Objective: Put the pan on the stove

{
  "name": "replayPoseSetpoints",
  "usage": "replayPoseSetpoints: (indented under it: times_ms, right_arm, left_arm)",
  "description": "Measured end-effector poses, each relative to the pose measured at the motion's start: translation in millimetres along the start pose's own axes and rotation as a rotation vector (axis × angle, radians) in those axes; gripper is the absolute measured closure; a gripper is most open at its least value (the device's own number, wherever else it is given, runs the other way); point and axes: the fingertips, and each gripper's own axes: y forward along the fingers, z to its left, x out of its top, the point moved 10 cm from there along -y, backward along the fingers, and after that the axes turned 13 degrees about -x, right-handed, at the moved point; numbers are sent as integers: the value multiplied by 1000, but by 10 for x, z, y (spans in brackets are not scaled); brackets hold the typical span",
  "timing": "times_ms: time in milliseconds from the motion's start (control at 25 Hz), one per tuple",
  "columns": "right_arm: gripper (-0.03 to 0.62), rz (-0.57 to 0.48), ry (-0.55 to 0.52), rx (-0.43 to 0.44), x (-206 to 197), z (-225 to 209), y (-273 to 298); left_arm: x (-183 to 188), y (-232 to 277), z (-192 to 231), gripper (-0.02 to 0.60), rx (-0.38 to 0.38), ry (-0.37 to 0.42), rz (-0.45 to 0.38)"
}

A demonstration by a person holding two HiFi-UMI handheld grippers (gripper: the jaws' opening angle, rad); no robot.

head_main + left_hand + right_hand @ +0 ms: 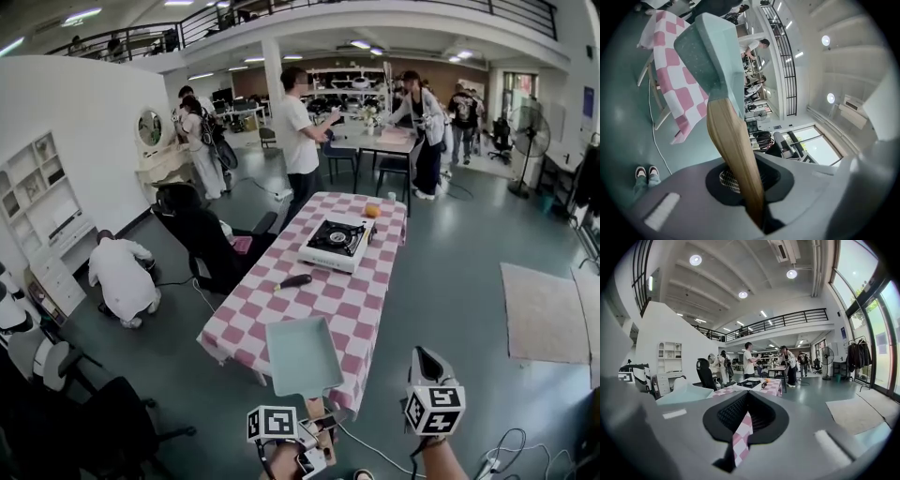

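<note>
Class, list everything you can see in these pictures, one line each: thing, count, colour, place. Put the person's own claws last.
table: one, pink-and-white checked cloth, middle of floor
stove: one, white with black top, far half of table
pan: one, teal, square, wooden handle, over table's near end
utensil: one, black, mid-table
small orange thing: one, table's far end
office chair: one, black, left of table
fan: one, dark, far right
rug: one, beige, floor at right
people: several standing at back; one in white crouching at left
left claw: shut on the wooden handle
right claw: jaws slightly apart, empty
</note>
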Motion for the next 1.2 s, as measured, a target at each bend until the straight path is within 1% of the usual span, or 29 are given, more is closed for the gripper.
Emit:
replayPoseSetpoints:
  times_ms: [280, 400, 640, 880, 1000, 1200]
  right_arm:
    - [585, 32, 21, -23, -51, -33, 34]
    - [585, 41, 31, -37, -106, -92, 38]
    - [585, 65, 54, -62, -163, -267, 153]
    - [585, 70, 52, -51, -126, -421, 505]
    - [585, 58, 52, -44, -51, -588, 751]
    - [585, 47, 71, -39, 123, -895, 1162]
  left_arm:
    - [35, 28, 8, 563, -1, -2, 18]
    - [67, 69, 22, 563, -1, 5, 25]
    - [133, 213, 49, 563, 5, -8, 41]
    - [335, 480, 98, 561, 9, -15, 20]
    - [483, 707, 120, 561, 10, -14, 1]
    - [733, 1070, 22, 561, 13, -1, -24]
